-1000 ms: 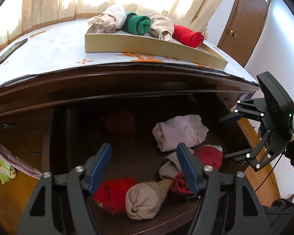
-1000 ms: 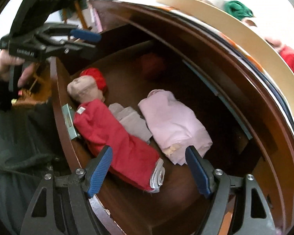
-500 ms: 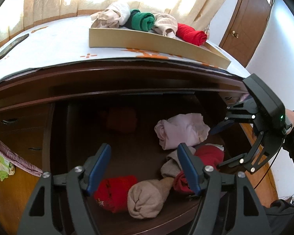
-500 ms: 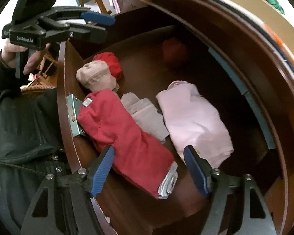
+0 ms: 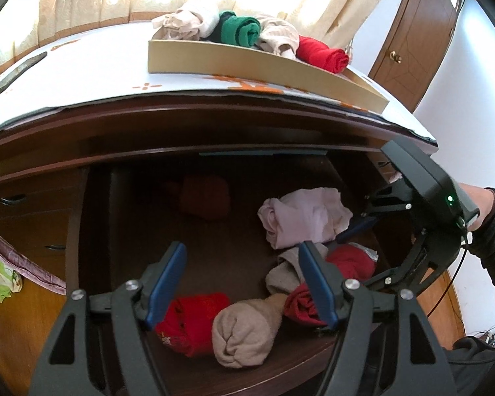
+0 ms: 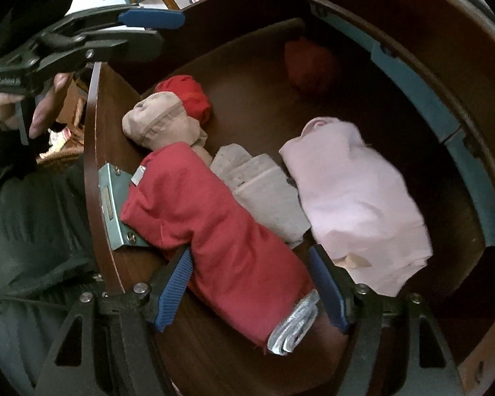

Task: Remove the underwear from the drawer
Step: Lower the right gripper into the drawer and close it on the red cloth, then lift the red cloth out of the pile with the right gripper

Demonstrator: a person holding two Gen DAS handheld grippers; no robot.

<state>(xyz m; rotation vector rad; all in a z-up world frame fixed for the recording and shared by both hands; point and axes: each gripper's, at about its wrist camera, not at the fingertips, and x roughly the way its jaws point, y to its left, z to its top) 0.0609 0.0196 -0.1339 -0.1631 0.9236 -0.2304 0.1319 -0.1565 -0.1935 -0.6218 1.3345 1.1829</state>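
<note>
1. Spanning both views, the open dark wood drawer (image 5: 214,257) holds several rolled garments; above it the dresser top (image 5: 92,76) carries a cardboard tray (image 5: 247,62) with 4 more rolls.
2. Lying along the drawer's front wall, the long red underwear roll (image 6: 221,241) sits between the spread fingers of the right gripper (image 6: 250,283), which has not pinched it; the blue pads flank its grey-banded end.
3. Just beside it lie a grey roll (image 6: 264,194) and then a pale pink roll (image 6: 356,198), each touching its neighbour.
4. A beige roll (image 6: 161,122) and a small red roll (image 6: 188,95) sit together near the front wall, and a dim reddish roll (image 6: 310,66) rests well apart at the back.
5. The left gripper (image 5: 244,283) hovers over the drawer front, its fingers spread wide and holding nothing.
</note>
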